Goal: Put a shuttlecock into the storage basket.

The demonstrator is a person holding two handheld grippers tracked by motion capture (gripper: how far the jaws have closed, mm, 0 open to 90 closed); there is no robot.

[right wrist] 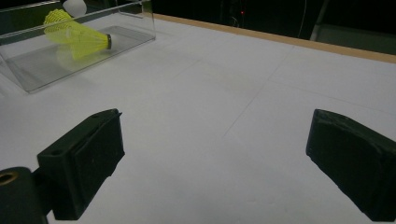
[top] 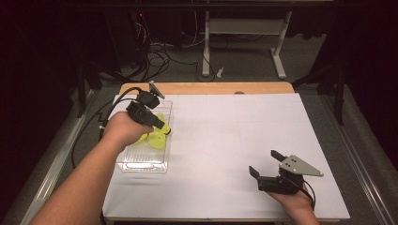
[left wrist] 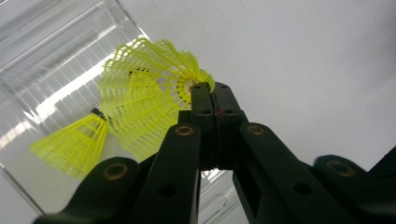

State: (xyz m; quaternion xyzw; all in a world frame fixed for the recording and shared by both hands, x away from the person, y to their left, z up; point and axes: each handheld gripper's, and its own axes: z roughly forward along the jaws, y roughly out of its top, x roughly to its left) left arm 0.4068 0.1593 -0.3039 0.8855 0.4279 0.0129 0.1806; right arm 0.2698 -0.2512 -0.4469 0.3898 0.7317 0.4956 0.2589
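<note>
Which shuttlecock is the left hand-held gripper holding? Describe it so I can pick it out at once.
Start at the clear plastic box on the left of the white table. Two yellow shuttlecocks sit over it. The held shuttlecock is pinched at its skirt rim by the shut left hand-held gripper, open skirt facing the camera; the other shuttlecock lies loose on the box floor.

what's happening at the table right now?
A person works two hand-held grippers over a white-covered table. The left gripper is shut on the rim of a yellow plastic mesh shuttlecock, holding it at the clear plastic rectangular box. A second yellow shuttlecock lies inside that box. The right gripper rests open near the table's front right, its fingers wide apart, holding nothing.
</note>
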